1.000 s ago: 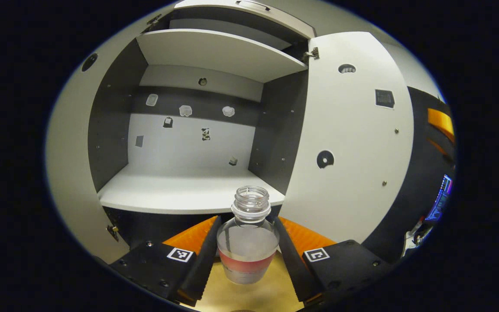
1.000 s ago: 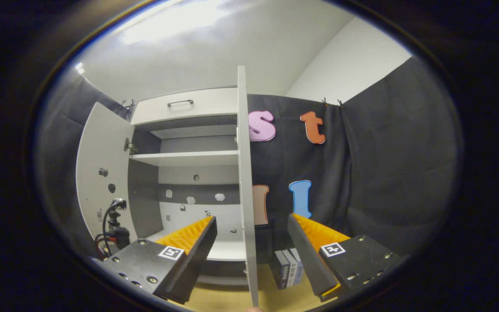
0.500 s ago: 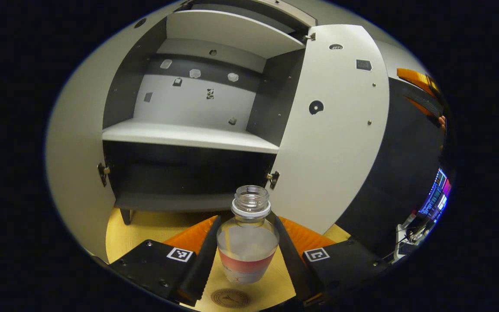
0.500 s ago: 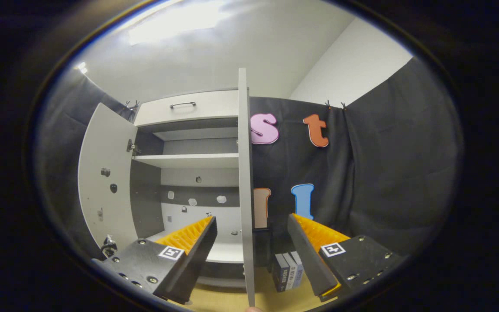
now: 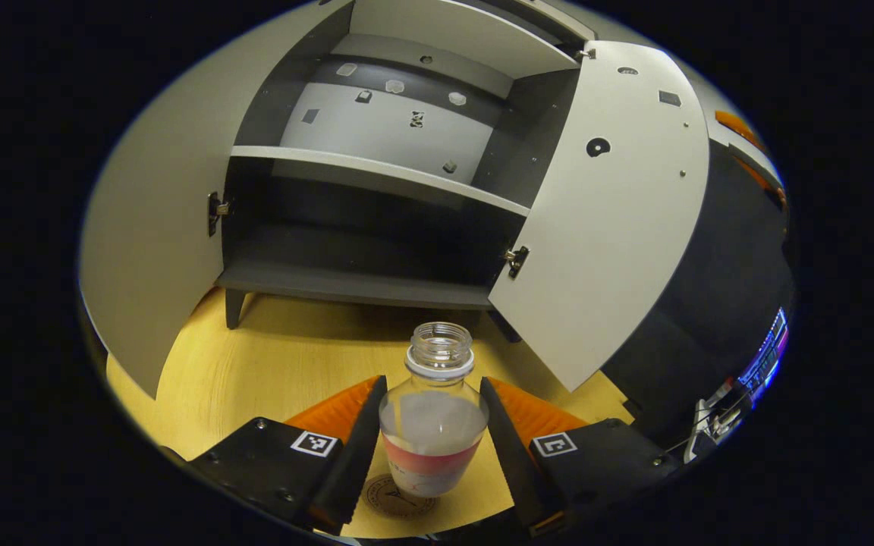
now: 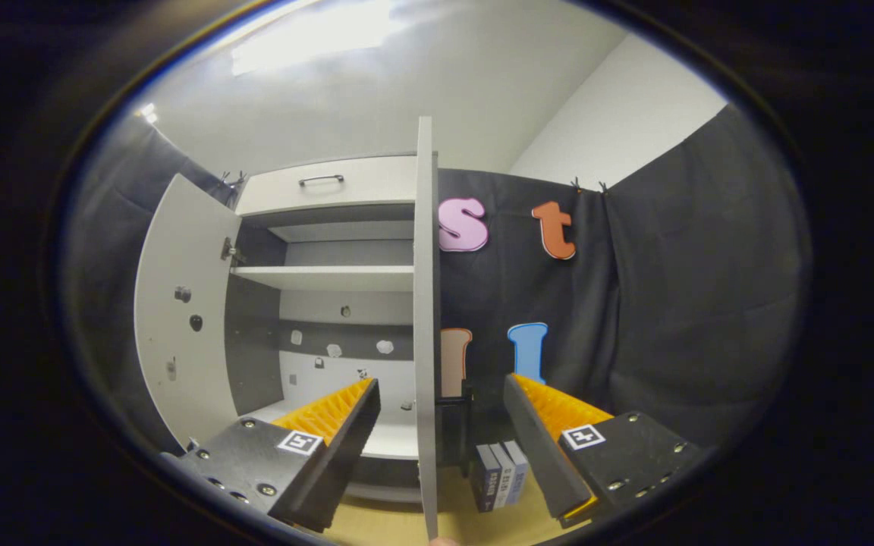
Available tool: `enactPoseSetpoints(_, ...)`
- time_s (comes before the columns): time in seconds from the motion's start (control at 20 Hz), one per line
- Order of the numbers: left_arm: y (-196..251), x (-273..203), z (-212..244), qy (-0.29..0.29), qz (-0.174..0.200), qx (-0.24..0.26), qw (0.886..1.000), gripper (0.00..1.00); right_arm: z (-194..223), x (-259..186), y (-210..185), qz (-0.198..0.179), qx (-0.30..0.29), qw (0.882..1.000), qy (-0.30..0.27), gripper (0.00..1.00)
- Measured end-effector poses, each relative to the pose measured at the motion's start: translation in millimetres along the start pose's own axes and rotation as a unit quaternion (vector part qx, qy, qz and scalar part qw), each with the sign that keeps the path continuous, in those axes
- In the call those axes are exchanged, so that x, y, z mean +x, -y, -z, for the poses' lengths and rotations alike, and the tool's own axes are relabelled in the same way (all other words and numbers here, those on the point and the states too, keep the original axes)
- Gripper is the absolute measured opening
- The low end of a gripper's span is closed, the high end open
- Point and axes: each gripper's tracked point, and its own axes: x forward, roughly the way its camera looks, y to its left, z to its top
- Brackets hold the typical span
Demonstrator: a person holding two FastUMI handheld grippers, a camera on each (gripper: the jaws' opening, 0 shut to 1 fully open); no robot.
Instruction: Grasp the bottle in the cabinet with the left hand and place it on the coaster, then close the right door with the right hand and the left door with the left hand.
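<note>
Pale yellow wood-grain tabletop [image 5: 270, 364] runs in front of a grey-and-white cabinet [image 5: 376, 220] whose two doors stand open, its shelves bare apart from small marks on the back panel. In the left gripper view, the left gripper [image 5: 431, 447] has both fingers pressed against the sides of a clear uncapped plastic bottle with a red band around its lower body [image 5: 431, 425], holding it upright between them. The bottle's base sits over a round brown coaster with a printed emblem [image 5: 388, 497], which lies on the tabletop just beneath and slightly to the left of the bottle; whether the base is touching the coaster or hanging just above it cannot be told. To the right of the bottle, the white right door [image 5: 619, 220] swings outward on its hinges, and the white left door [image 5: 156, 212] fans out at the opposite side. In the right gripper view, the right gripper [image 6: 441, 447] has its fingers spread wide apart with nothing gripped, and the right door is seen edge-on between them. A small stack of dark books [image 6: 498, 474] stands on the tabletop near the cabinet's foot.
</note>
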Motion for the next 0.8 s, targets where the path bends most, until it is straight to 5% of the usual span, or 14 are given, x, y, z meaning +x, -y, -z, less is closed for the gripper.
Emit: enactPoseSetpoints(0.8,-7.9,8.2,72.2,-0.051,-0.026,0.033,0.998,0.8,1.3,7.4,2.5,0.003,-0.003,1.0,-0.004,0.94)
